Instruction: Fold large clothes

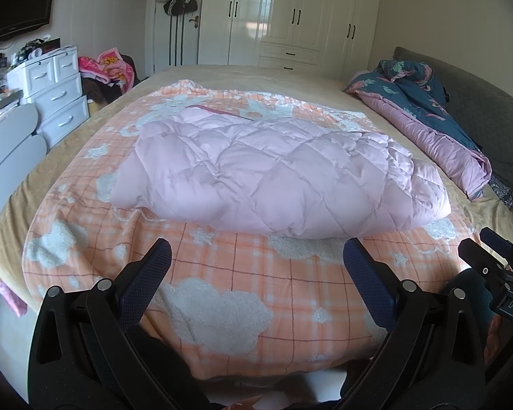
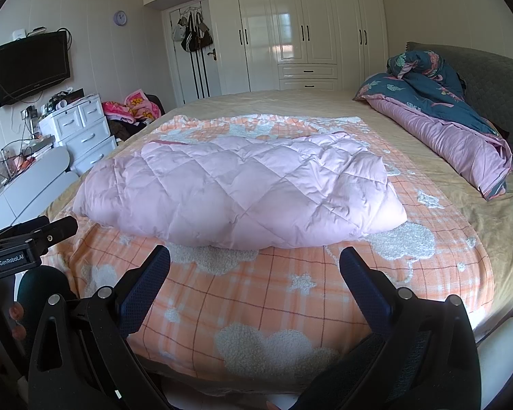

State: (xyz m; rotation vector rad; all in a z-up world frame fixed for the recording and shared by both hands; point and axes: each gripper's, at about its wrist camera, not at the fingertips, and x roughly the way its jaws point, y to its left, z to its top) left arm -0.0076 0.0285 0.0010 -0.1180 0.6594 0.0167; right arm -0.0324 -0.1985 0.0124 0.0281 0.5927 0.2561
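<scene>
A pale pink quilted padded garment (image 1: 273,174) (image 2: 242,191) lies folded into a thick bundle on an orange checked blanket (image 1: 242,290) (image 2: 256,294) with white fleecy clouds, spread over the bed. My left gripper (image 1: 256,253) hovers open over the blanket just short of the bundle's near edge, with nothing between its fingers. My right gripper (image 2: 254,259) is likewise open and empty, level with the bundle's near edge. Each gripper shows at the edge of the other's view, the right gripper (image 1: 496,256) and the left gripper (image 2: 34,235).
A blue floral and pink duvet (image 1: 427,109) (image 2: 444,112) is heaped at the bed's right by the grey headboard (image 2: 489,82). White drawers (image 1: 58,95) and a wall TV (image 2: 30,65) stand left. A white wardrobe (image 2: 304,30) and door hung with bags (image 2: 195,34) fill the far wall.
</scene>
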